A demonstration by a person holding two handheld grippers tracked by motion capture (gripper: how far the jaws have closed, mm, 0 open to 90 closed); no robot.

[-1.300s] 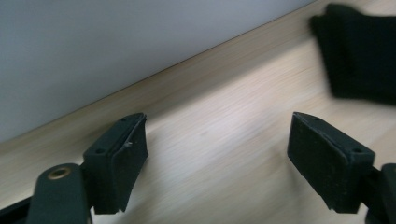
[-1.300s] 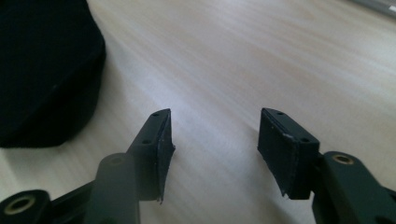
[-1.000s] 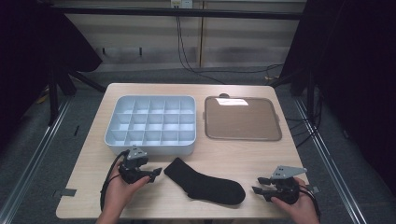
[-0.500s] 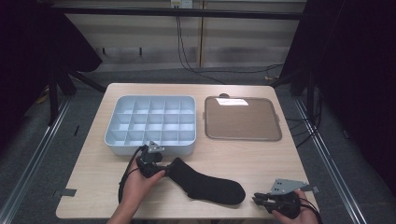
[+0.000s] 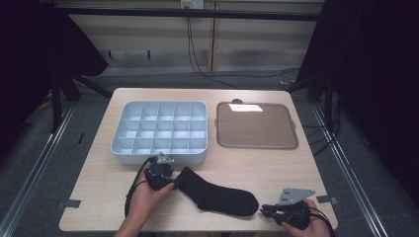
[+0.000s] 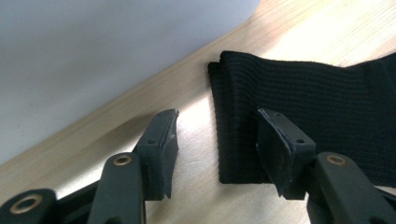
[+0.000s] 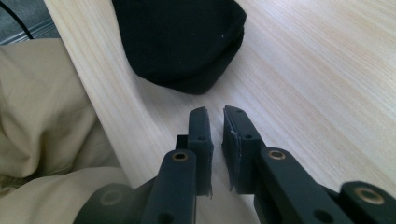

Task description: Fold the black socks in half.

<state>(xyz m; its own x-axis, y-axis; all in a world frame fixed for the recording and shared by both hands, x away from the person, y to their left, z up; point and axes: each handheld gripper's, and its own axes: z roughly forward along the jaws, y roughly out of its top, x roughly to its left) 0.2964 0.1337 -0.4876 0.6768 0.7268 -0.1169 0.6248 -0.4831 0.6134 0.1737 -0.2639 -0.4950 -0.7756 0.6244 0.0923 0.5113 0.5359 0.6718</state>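
Left gripper view: sock (image 6: 327,102) cuff lies between open fingers (image 6: 161,144).

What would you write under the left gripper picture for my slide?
Left gripper, fingers closing, straddles the ribbed cuff edge of a black knitted sock on the light wooden table, beside a grey plastic tray.

Black hand-held gripper (image 5: 170,183) with brass rivets, trailing black cable, grey plate.

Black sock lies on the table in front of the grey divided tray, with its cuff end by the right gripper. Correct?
No. The cuff end of the black sock is at the left gripper, as the left gripper view shows; the right gripper faces its toe end.
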